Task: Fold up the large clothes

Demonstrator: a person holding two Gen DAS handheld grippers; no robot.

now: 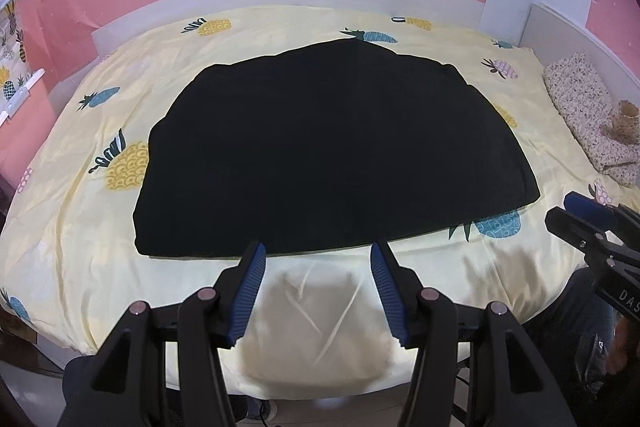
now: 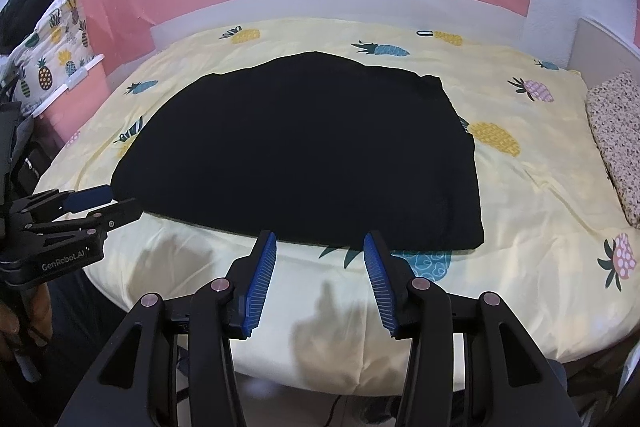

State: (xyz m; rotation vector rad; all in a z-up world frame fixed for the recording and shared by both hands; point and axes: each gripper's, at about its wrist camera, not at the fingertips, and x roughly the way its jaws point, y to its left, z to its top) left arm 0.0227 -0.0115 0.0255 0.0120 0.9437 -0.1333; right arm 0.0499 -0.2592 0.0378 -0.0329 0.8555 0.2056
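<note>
- The black garment (image 1: pixel 332 151) lies flat on the pineapple-print bedsheet (image 1: pixel 320 315), roughly at the middle of the bed. Its outline is compact and fairly straight-edged, so it appears to be partly folded already; layers cannot be told apart in the dark cloth.
- The left gripper (image 1: pixel 318 251) hovers over the garment's near hem. Its jaws stand spread, with nothing between them.
- The right gripper (image 2: pixel 320 239) hovers over the same near hem, further toward the garment's right corner. Its jaws also stand spread and hold nothing.
- A speckled pillow (image 1: pixel 584 107) lies well apart from the garment, beyond its right edge.
- Step in hand, as judged: approach to the near hem ahead of a further fold.
- The next move calls for lowering both tools onto the near hem, one toward each corner, then pinching every layer before lifting.
- Keep both lifts level, so that the hem carries over toward the garment's far edge without skewing.
</note>
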